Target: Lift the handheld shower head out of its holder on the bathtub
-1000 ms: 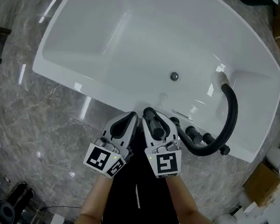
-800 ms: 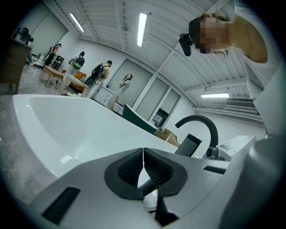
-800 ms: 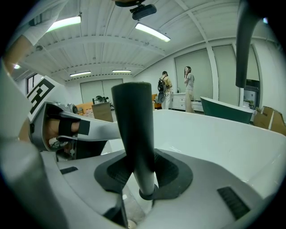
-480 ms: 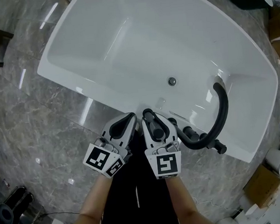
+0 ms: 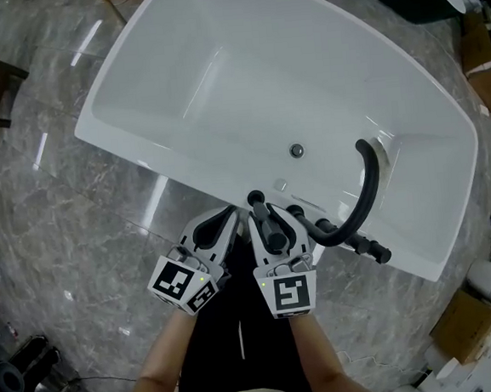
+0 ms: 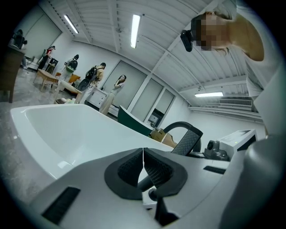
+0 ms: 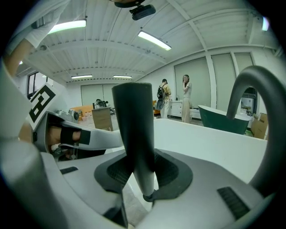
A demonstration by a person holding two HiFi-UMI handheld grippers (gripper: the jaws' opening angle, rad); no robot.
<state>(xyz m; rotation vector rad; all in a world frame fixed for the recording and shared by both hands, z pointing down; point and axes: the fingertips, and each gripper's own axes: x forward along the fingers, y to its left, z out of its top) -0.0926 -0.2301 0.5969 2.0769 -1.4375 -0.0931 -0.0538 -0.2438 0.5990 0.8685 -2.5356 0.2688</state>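
The dark handheld shower head (image 7: pixel 133 129) stands upright between the pads of my right gripper (image 7: pixel 142 172), which is shut on its handle. From the head view the shower head (image 5: pixel 262 206) sits in my right gripper (image 5: pixel 275 218) above the near rim of the white bathtub (image 5: pixel 139 149). My left gripper (image 5: pixel 228 216) is right beside it on the left. Its pads (image 6: pixel 154 172) touch with nothing between them, so my left gripper (image 6: pixel 143 165) is shut. I cannot make out the holder.
A black curved faucet spout (image 5: pixel 365 180) arches over the tub's right end, with black knobs (image 5: pixel 378 252) on the rim beside it. The drain (image 5: pixel 296 150) lies in the tub floor. Grey marble floor (image 5: pixel 53 242) surrounds the tub. Cardboard boxes (image 5: pixel 461 321) stand at lower right.
Both grippers have risen over the near rim, the right one carrying the shower head with it. The tub and faucet have slid up the head view.
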